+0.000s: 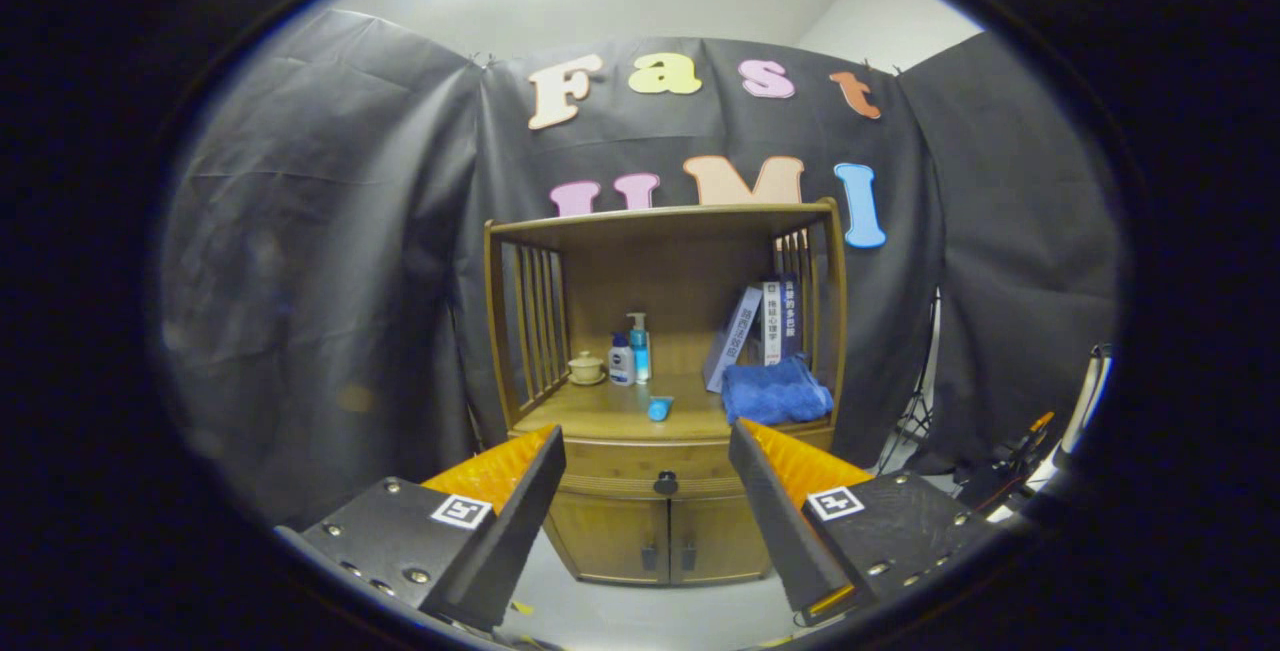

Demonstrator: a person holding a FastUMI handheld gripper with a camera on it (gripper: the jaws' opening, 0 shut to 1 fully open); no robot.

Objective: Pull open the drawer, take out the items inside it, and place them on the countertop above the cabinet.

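Note:
A wooden cabinet [660,231] stands ahead against the black cloth wall. Its drawer [610,466] sits closed under the countertop [600,416], with a dark round knob [666,482] at its middle. My gripper [648,446] is open and some way back from the cabinet, with the knob showing between the fingers and nothing held. On the countertop lies a small blue tube [659,408] near the front edge. The drawer's contents are hidden.
On the countertop stand a small lidded cup [586,367], a small bottle [620,360] and a pump bottle [640,347] at the back left. Leaning books [760,323] and a folded blue towel [775,390] fill the right. Two lower doors [665,536] sit below the drawer.

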